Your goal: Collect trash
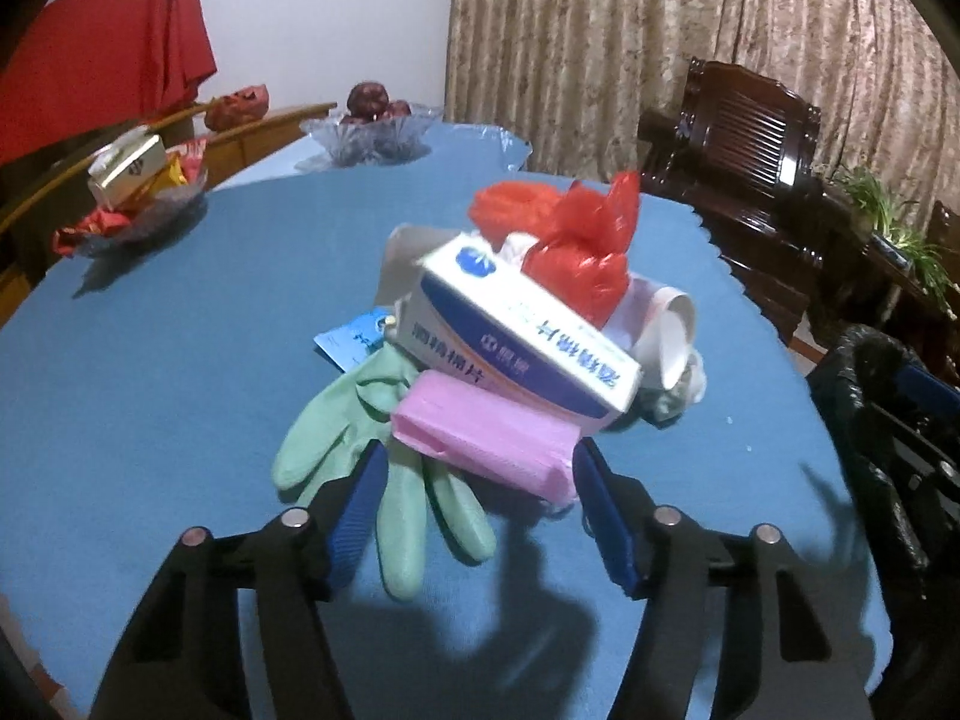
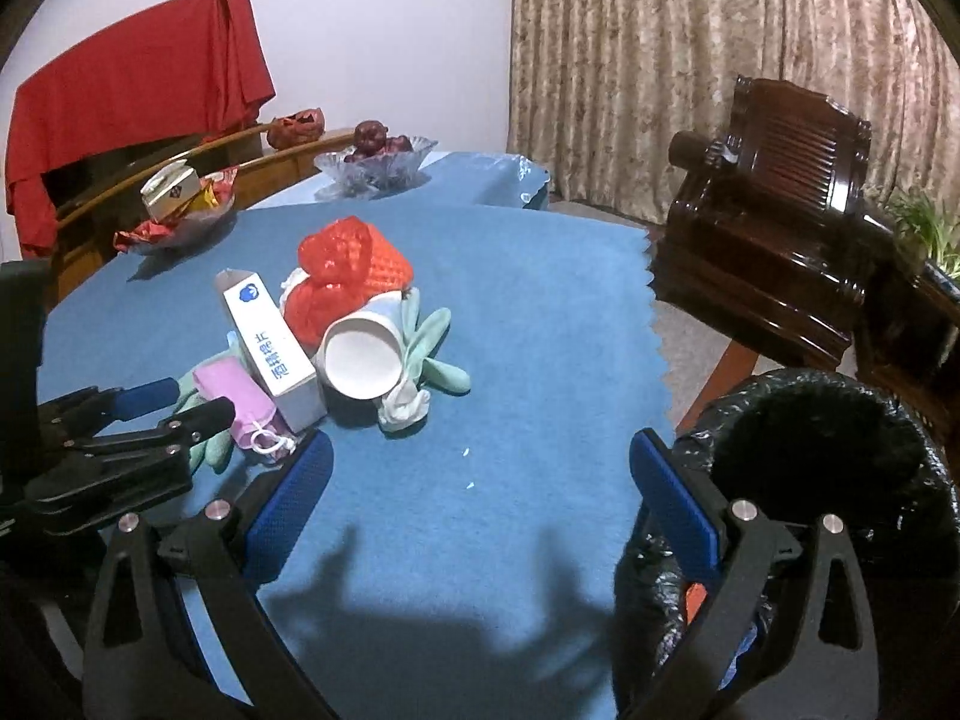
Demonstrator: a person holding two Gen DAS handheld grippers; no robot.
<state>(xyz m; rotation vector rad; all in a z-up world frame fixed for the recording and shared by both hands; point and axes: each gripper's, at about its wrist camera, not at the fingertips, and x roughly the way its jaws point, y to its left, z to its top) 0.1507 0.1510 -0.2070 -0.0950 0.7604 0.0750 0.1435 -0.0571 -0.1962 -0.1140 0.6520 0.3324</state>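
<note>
Left wrist view: left gripper (image 1: 477,468) fingers spread around pink packet (image 1: 486,444); right gripper (image 2: 480,468) released; green glove (image 1: 384,468) half-buried.

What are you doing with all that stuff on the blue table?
Tidying up trash. The left gripper is open, its fingers either side of a pink packet at the near edge of the pile, beside a green glove. The right gripper hangs open and empty next to a bin lined with a black bag. Nothing is gripped.

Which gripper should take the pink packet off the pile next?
Left. The left gripper is open with the pink packet between its fingers; the right gripper is open over bare blue cloth, beside the bin.
</note>
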